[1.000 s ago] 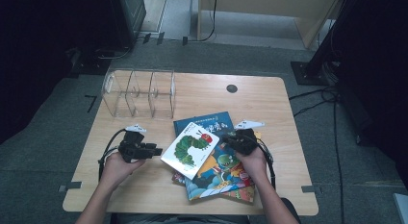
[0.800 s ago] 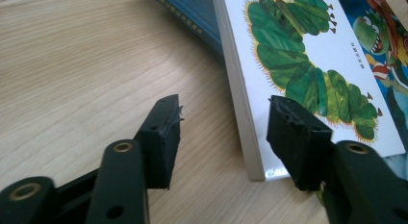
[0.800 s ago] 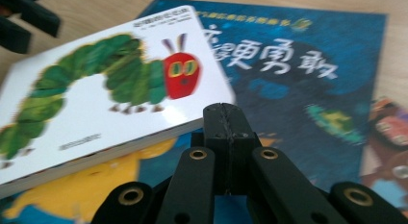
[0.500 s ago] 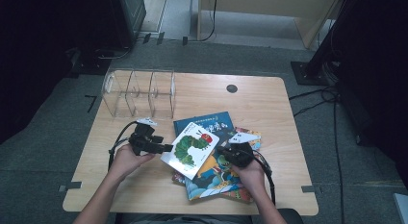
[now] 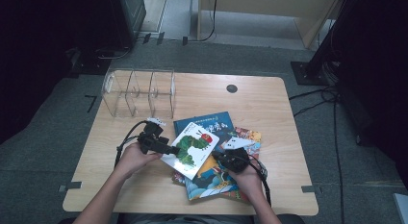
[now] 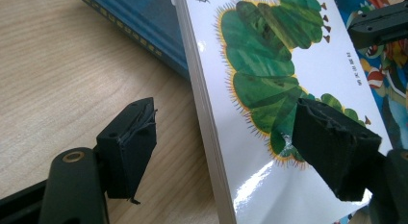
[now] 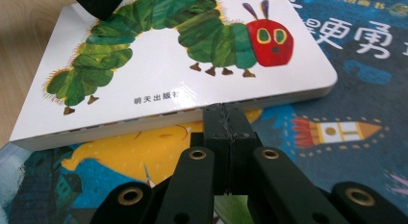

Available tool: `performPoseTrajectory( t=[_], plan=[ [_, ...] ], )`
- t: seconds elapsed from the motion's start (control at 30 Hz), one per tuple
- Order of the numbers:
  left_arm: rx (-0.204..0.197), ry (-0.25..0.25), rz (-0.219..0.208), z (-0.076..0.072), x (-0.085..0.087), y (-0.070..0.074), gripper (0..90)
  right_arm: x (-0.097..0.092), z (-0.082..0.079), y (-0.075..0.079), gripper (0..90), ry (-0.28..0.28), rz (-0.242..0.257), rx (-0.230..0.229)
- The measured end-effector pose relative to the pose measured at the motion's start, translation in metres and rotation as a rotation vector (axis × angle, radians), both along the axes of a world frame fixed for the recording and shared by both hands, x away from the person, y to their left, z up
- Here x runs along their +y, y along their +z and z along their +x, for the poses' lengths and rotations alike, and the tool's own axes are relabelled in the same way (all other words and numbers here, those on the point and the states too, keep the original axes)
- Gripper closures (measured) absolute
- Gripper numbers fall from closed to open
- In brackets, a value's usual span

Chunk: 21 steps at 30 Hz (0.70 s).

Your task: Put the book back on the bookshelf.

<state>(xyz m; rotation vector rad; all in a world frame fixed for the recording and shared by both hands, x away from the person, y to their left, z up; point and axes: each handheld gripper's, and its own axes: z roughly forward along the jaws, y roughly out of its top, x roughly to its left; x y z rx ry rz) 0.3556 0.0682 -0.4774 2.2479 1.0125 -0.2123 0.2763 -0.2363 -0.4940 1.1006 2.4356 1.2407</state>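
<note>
Left gripper view — gripper [image 6: 223,152] wide astride caterpillar book [image 6: 288,89]

We see bare wooden tabletop [image 5: 260,101] open across the upper right of the high view and along the lower left. The clear plastic three-slot rack [image 5: 139,92] blocks the upper left; the stacked picture books [image 5: 211,147] fill the centre.

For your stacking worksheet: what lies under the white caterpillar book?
Under the white caterpillar book lie a blue book and a colourful picture book, partly covered; whatever else sits beneath stays hidden.
</note>
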Motion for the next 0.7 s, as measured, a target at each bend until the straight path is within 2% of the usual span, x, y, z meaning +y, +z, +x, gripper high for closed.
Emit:
performPoseTrajectory(
  t=[0.03, 0.13, 0.23, 0.43, 0.57, 0.63, 0.7],
  plan=[
    [0.003, -0.004, 0.007, 0.0, 0.0, -0.001, 23.7, 0.002, 0.001, 0.0, 89.9, 0.004, -0.002, -0.002],
    [0.026, 0.002, -0.015, -0.001, 0.001, -0.003, 22.9, 0.006, 0.002, 0.0, 90.0, 0.01, -0.016, -0.018],
    [0.055, 0.005, -0.036, -0.003, 0.002, -0.006, 23.1, 0.008, 0.006, 0.0, 90.0, 0.012, -0.001, -0.004],
    [0.079, -0.007, -0.041, -0.01, 0.003, -0.009, 22.9, 0.019, 0.012, 0.0, 90.0, 0.059, 0.005, 0.007],
    [0.129, 0.025, -0.066, -0.011, 0.009, -0.012, 23.0, 0.027, 0.014, 0.0, 90.0, 0.075, 0.0, 0.0],
    [0.154, 0.04, -0.064, -0.012, 0.011, -0.011, 23.5, 0.03, 0.015, 0.0, 90.0, 0.074, 0.005, 0.007],
    [0.141, 0.047, -0.055, -0.014, 0.012, -0.009, 24.0, 0.033, 0.015, 0.0, 90.0, 0.074, 0.004, 0.009]
  ],
)
